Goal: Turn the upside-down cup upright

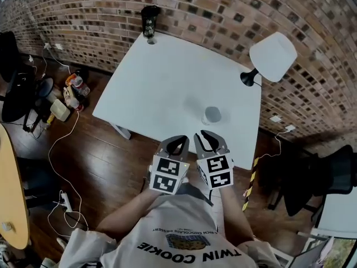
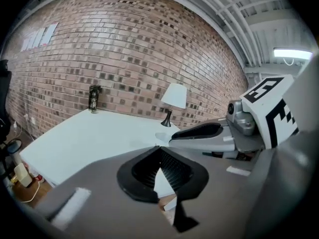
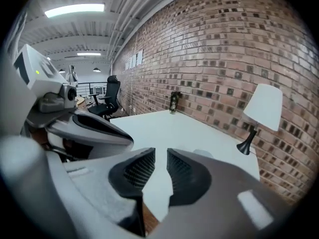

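Observation:
A small pale cup [image 1: 211, 115] stands upside down on the white table [image 1: 162, 82], near its front edge; it also shows as a low pale shape in the left gripper view, cup [image 2: 158, 136], and in the right gripper view, cup [image 3: 203, 154]. Both grippers hover side by side at the table's front edge, short of the cup. My left gripper [image 1: 178, 138] [image 2: 158, 148] has its jaw tips touching, with nothing held. My right gripper [image 1: 203, 134] [image 3: 160, 156] shows a narrow gap between its jaws, with nothing between them.
A white-shaded lamp [image 1: 272, 57] stands at the table's right edge, a dark can [image 1: 149, 20] at the far corner by the brick wall. Cables and clutter [image 1: 70, 94] lie on the wooden floor to the left, and a black chair [image 1: 312, 177] is at the right.

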Action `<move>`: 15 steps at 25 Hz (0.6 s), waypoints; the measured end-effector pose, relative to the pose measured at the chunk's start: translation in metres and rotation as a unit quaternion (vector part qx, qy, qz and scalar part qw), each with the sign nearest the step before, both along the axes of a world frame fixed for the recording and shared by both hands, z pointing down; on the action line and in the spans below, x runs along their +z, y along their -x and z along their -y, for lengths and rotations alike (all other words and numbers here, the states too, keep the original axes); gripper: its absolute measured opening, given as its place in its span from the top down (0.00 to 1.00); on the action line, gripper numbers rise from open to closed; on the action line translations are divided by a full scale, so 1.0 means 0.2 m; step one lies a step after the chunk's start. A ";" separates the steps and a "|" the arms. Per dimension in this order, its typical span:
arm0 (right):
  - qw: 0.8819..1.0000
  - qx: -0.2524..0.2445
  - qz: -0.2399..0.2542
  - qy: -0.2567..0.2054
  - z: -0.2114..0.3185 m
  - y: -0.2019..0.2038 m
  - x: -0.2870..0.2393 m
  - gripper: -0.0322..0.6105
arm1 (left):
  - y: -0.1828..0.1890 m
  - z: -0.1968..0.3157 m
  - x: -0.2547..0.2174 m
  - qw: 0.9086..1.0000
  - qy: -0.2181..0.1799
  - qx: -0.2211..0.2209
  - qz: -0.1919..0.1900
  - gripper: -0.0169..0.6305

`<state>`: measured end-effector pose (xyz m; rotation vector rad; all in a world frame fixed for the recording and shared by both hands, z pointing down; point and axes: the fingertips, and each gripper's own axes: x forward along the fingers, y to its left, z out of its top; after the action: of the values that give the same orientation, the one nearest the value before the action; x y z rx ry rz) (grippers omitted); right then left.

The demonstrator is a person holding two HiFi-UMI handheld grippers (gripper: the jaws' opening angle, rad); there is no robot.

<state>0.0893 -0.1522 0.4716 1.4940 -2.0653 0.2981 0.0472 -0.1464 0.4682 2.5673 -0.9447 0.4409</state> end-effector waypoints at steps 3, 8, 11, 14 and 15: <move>0.999 -0.002 -0.047 0.010 0.08 -0.09 0.03 0.85 | -0.03 0.06 0.00 1.000 -0.004 0.008 0.002 0.97; 0.990 -0.023 -0.129 0.050 0.18 -0.25 0.17 0.85 | -0.08 0.15 0.03 1.000 -0.008 0.007 0.012 0.97; 0.985 -0.049 -0.153 0.068 0.24 -0.29 0.22 0.85 | -0.09 0.22 0.03 1.000 -0.010 -0.004 0.018 0.97; 0.981 -0.072 -0.156 0.091 0.28 -0.31 0.28 0.85 | -0.11 0.30 0.05 1.000 -0.007 -0.018 0.018 0.97; 0.980 -0.077 -0.155 0.098 0.29 -0.32 0.30 0.85 | -0.12 0.33 0.05 1.000 -0.006 -0.021 0.018 0.97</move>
<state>0.1525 -0.2092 0.5312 1.1747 -1.8319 0.1880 0.0715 -0.2120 0.4787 2.5524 -1.0161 0.4733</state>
